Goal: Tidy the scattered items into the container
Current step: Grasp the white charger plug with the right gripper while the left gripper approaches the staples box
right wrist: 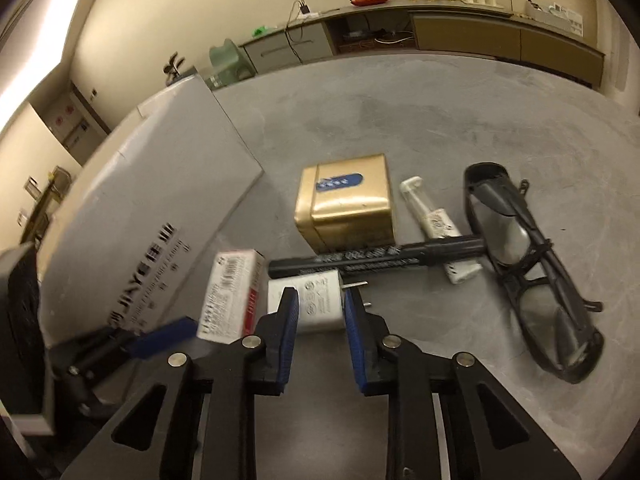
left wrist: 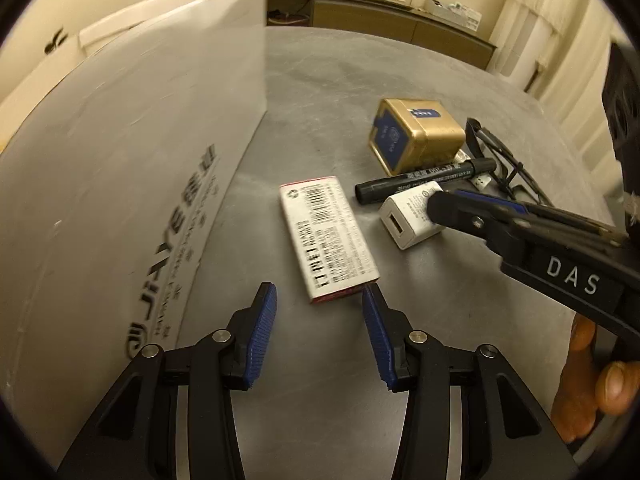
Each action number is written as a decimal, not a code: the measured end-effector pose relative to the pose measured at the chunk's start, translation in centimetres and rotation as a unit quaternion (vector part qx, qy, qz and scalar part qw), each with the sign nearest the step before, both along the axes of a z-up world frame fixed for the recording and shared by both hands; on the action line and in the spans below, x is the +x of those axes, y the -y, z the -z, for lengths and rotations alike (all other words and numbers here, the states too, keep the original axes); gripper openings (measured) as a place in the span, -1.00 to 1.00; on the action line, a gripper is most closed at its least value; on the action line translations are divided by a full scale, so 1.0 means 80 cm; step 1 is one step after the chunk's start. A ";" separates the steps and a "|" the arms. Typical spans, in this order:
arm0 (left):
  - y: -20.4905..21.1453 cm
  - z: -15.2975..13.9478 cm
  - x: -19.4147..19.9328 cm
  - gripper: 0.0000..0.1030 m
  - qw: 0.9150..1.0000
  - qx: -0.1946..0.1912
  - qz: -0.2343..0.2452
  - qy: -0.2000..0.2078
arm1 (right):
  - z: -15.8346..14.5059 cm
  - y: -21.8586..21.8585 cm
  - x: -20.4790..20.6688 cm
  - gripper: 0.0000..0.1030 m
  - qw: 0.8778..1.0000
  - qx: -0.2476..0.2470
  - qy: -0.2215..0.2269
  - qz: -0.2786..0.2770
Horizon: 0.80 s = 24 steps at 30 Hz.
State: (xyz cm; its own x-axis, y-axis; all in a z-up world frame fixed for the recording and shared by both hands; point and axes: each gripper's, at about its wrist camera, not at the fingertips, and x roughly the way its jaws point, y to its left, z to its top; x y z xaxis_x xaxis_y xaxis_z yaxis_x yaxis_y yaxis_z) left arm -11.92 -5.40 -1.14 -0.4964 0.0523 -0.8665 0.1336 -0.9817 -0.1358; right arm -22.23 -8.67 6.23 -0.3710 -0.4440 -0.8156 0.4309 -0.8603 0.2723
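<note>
A large white cardboard box (left wrist: 120, 184) stands on the left of the grey table (left wrist: 328, 80); it also shows in the right wrist view (right wrist: 160, 208). My left gripper (left wrist: 320, 300) is open, its blue pads just short of a small white and red carton (left wrist: 328, 236). My right gripper (right wrist: 320, 300) has its pads on either side of a white USB charger (right wrist: 316, 300), touching or nearly touching it; the same gripper (left wrist: 440, 204) reaches the charger (left wrist: 408, 216) in the left wrist view. A black marker (right wrist: 376, 260), gold tin (right wrist: 348, 204), white tube (right wrist: 436, 224) and black glasses (right wrist: 528, 276) lie beyond.
The box's tall side wall fills the left of the left wrist view. A long cabinet (right wrist: 480, 36) with small items stands against the far wall. A person's hand (left wrist: 592, 380) holds the right gripper at the right edge.
</note>
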 end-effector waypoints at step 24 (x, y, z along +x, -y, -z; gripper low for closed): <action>0.000 -0.004 -0.006 0.00 0.999 0.018 0.023 -0.021 | -0.015 -0.024 0.025 -0.08 0.995 0.082 -0.006 -0.052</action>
State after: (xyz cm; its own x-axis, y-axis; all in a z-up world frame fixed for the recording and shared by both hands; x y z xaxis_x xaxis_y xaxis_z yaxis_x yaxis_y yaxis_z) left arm -12.37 -5.39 -0.80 -0.5282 0.1061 -0.8424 0.0827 -0.9810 -0.1755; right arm -20.25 -6.77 7.44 -0.3400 -0.3413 -0.8763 0.5232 -0.8429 0.1253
